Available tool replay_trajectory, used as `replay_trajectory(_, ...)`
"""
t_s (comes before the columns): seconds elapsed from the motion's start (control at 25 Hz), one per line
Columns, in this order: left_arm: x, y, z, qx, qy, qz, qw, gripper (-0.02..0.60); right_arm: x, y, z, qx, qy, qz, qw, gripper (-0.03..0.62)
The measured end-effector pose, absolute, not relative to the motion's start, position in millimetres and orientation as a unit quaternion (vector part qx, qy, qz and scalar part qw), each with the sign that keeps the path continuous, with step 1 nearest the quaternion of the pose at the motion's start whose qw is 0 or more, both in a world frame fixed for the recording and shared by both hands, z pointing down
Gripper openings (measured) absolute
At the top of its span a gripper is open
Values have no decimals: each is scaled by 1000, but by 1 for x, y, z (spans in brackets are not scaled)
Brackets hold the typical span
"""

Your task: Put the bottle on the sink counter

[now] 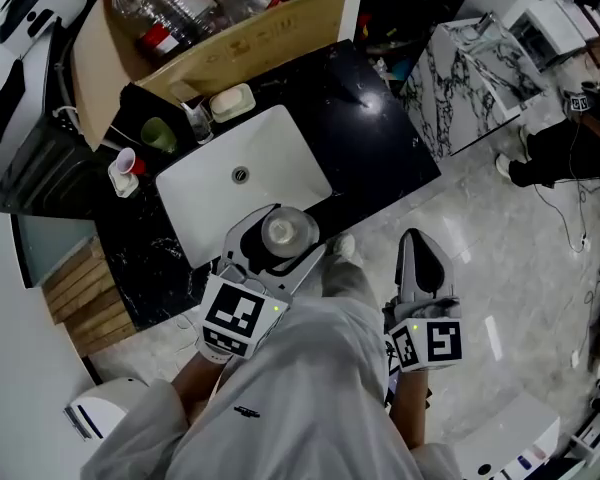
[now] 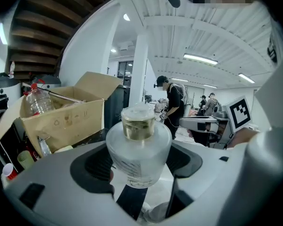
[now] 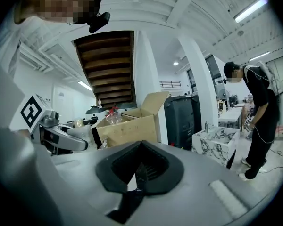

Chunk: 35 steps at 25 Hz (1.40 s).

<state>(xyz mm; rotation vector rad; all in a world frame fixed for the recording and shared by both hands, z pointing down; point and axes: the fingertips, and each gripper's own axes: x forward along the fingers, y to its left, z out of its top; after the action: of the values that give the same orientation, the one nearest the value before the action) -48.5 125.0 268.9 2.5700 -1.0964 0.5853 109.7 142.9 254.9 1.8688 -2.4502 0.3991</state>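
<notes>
I log the left gripper and right gripper as pale grey shells with black jaw liners. Each has a black-and-white marker cube. My clothing is light grey.

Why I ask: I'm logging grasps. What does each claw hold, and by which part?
The left claw holds the frosted glass bottle by its round body, below its cap. The right claw is shut on nothing.
</notes>
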Motion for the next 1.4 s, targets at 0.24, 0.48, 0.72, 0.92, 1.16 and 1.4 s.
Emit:
replay_trajectory(0.24, 1, 57, 259, 875, -418, 199, 137, 337, 158, 68, 255, 572, -813, 98, 51, 11)
replay_trajectory(0.48, 23, 14, 262, 855, -455, 201, 145, 337, 176, 11, 269, 528, -840, 101, 73, 11)
replay_trajectory(0.72, 18, -9, 264, 841, -478, 201, 152, 337, 164, -20, 280, 497, -856, 120, 78, 11)
replay_trajectory(0.92, 12, -26, 265, 837, -487, 198, 153, 337, 152, -39, 278, 490, -861, 120, 72, 11)
replay_trajectory(1.16, 6, -41, 263, 836, -486, 201, 154, 337, 146, -55, 274, 494, -858, 123, 64, 11)
replay_trajectory(1.4, -2, -60, 269, 839, -479, 206, 156, 337, 136, -74, 273, 495, -859, 116, 62, 11)
